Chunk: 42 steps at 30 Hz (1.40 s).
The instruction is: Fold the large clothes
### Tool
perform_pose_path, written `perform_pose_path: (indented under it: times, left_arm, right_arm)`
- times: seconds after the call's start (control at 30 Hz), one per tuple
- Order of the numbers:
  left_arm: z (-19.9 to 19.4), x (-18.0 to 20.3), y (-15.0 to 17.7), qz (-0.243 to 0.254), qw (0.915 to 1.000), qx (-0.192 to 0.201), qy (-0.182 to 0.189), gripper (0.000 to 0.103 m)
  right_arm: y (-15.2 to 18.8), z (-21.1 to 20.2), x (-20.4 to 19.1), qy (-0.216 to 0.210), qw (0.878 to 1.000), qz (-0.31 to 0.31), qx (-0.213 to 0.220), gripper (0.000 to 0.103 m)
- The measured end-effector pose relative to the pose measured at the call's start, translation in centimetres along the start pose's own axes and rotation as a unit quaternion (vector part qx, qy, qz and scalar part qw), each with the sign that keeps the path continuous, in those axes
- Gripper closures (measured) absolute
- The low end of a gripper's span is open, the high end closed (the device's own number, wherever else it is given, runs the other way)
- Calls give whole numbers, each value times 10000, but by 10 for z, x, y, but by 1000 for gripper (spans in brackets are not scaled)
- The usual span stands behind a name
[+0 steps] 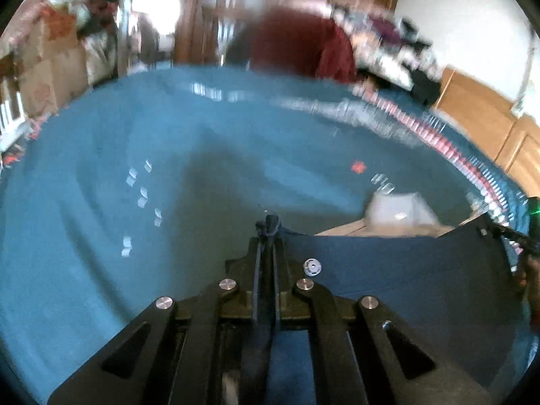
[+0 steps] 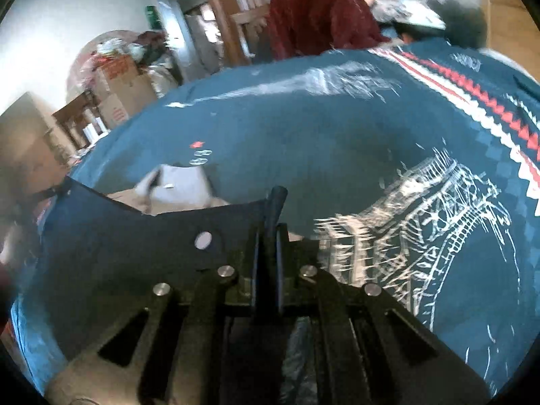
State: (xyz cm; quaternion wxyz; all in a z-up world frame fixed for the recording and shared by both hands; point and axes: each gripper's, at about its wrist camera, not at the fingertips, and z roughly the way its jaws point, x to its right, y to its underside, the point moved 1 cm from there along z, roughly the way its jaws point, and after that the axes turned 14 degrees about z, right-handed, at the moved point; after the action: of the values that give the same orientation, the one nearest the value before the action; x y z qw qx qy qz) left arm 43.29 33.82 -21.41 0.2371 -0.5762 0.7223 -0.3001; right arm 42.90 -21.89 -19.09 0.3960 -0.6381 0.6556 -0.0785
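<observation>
We had the left tool and right tool each clenched on the dark garment's edge. Held between them, it stretched taut for folding.

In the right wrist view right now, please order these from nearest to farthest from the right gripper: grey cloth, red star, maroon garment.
1. Grey cloth: just ahead of the right gripper, to the left.
2. Red star: beyond it on the blue spread.
3. Maroon garment: far edge, top.
</observation>
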Motion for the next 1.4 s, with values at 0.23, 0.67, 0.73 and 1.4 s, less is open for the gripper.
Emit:
perform_pose_path:
  times: [0.23, 0.67, 0.73, 1.4]
  left_arm:
    - [13, 14, 3, 633, 9922, -761, -759, 88]
    - [-164, 2, 204, -755, 9959, -497, -8, 82]
    - [-199, -45, 229, -1141, 9881, -674, -780, 86]
    - [-162, 147, 218, -552, 9755, -1070, -1839, 0]
  right_arm:
    - [24, 31, -3, 1055, 9929, -336, -443, 66]
    - [197, -59, -75, 24, 9938, -806, -764, 43]
    - [195, -87, -47, 412, 9950, -608, -675, 36]
    - [280, -105, -54, 2238, 9745, 162, 77, 0]
